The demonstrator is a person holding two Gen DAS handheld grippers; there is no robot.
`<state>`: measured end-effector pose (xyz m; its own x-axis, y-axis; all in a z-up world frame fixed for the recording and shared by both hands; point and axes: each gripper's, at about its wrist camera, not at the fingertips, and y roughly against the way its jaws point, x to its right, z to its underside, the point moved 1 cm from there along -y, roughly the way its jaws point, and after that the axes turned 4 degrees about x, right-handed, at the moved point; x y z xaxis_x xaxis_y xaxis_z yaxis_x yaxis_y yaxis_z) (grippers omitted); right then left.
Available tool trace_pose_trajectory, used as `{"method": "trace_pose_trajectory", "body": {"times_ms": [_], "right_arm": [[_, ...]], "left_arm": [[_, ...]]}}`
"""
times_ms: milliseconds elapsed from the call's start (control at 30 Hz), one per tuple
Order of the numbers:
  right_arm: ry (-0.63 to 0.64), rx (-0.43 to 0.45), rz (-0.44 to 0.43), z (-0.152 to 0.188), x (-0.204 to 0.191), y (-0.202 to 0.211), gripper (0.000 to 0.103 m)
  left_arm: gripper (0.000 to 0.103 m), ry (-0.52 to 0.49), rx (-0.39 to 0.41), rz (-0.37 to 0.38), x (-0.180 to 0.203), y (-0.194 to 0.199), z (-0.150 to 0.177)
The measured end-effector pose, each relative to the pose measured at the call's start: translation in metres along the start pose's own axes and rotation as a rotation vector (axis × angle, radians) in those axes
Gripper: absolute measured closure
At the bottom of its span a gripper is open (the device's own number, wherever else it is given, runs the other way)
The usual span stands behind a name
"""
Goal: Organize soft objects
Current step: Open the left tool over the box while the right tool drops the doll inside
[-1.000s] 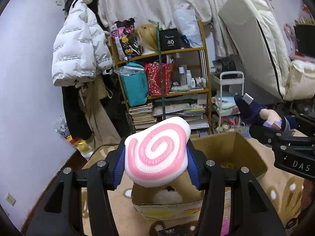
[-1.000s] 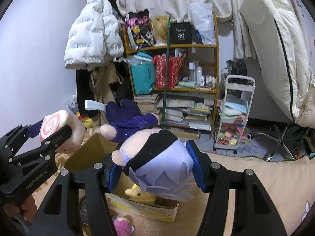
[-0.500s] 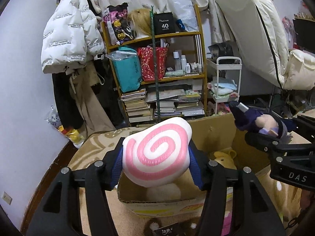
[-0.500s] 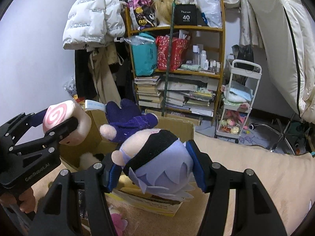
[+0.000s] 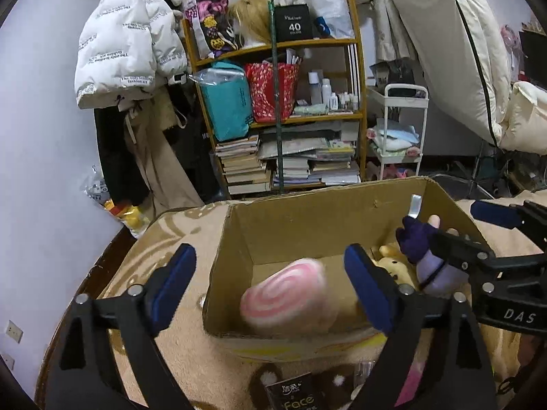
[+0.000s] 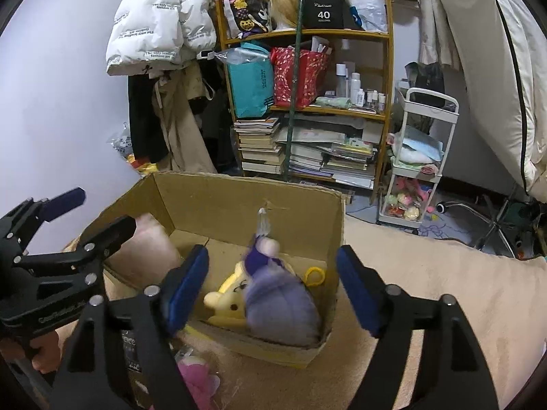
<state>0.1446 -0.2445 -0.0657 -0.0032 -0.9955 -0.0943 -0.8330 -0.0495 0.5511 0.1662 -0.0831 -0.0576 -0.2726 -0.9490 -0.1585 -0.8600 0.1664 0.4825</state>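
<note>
Left gripper (image 5: pixel 270 287): black frame with blue pads; its jaws were opening, spread wide, the pads clear of the toy between them; nothing gripped.
Pink-and-white spiral plush cushion (image 5: pixel 285 302): blurred, inside the open brown cardboard box (image 5: pixel 307 225) at its left end, touching neither blue pad.
Right gripper (image 6: pixel 271 287): same black build; jaws were opening, pads apart from the doll below; nothing gripped.
Lavender-haired plush doll in dark purple clothes (image 6: pixel 278 302): blurred, in the box's right end, lying on a yellow plush bear (image 6: pixel 227 295); a white tag stuck up from it.
Box position: it stood on a beige patterned blanket (image 5: pixel 177 348).
Writing on grippers: "DAS" in white on the right gripper's body in the left view; the left gripper's lettering in the right view was too blurred to read.
Black packet (image 5: pixel 295 396): in front of the box, printed "Face" under two characters I could not read.
Black box on the wooden shelf (image 6: pixel 323 10): marked "40 COLORS".
White puffer jacket (image 5: pixel 126 48): hung on the wall, printed "The only leading fashion art".
</note>
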Motion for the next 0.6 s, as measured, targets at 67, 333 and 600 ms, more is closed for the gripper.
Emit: {"method": "trace_pose_trajectory", "body": {"times_ms": [67,333,600], "right_arm": [[-0.001,-0.003,0.000,0.000,0.000,0.000,0.021],[-0.030,0.035,-0.018,-0.002,0.000,0.012,0.011],[-0.038,0.043,-0.020,-0.002,-0.005,0.028,0.011]], "left_arm": [[0.013,-0.005,-0.002,-0.006,0.000,0.002,0.000],[0.010,0.029,-0.019,0.017,-0.011,0.006,-0.001],[0.005,0.044,-0.012,0.003,-0.021,0.026,0.001]]}}
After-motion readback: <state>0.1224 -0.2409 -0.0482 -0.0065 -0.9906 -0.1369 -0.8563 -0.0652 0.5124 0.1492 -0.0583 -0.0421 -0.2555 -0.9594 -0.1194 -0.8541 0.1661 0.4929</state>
